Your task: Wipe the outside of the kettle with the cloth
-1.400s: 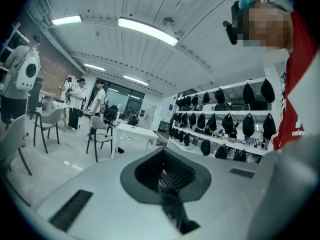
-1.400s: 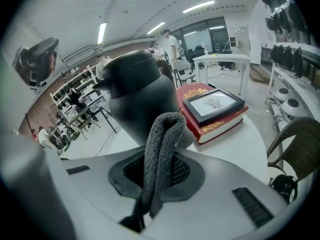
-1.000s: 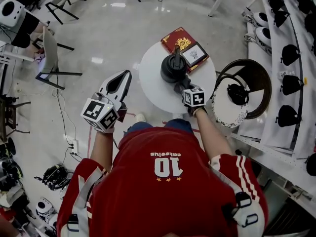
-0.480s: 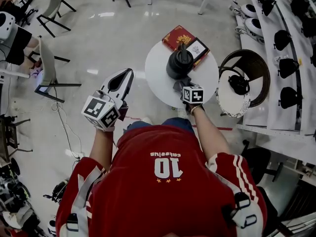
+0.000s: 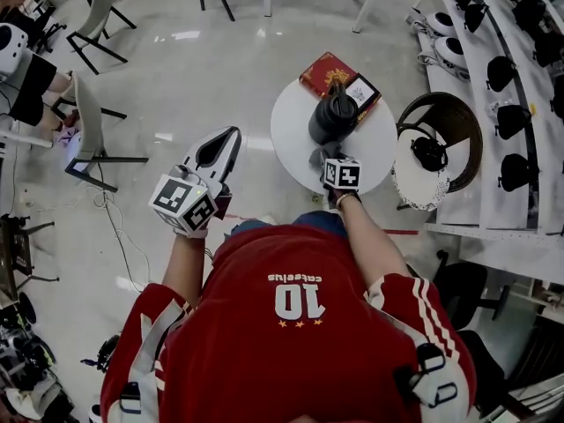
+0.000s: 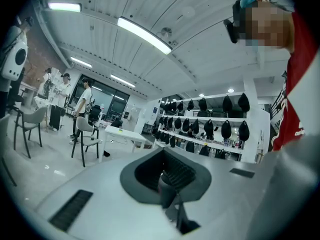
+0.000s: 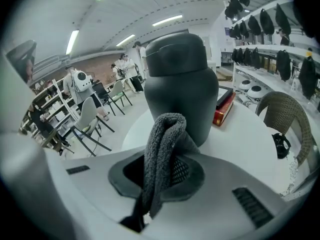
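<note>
Your right gripper [image 7: 161,176] has its jaws clamped on the folded grey terry cloth [image 7: 162,139], presented at the near side of the dark matte lidded kettle [image 7: 181,86] on the round white surface [image 5: 291,139]. Contact looks likely but is unconfirmed. I judge the wiping barely begun. Your left gripper [image 5: 225,141] hangs well clear, jaws closed and empty. A red book [image 5: 319,69] crowds the kettle's far side.

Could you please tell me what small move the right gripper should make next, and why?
Probably ease the right gripper forward until the folded grey terry cloth clamped in its jaws presses on the lower wall of the dark matte kettle: the cloth sits just before it, but contact isn't clear.
</note>
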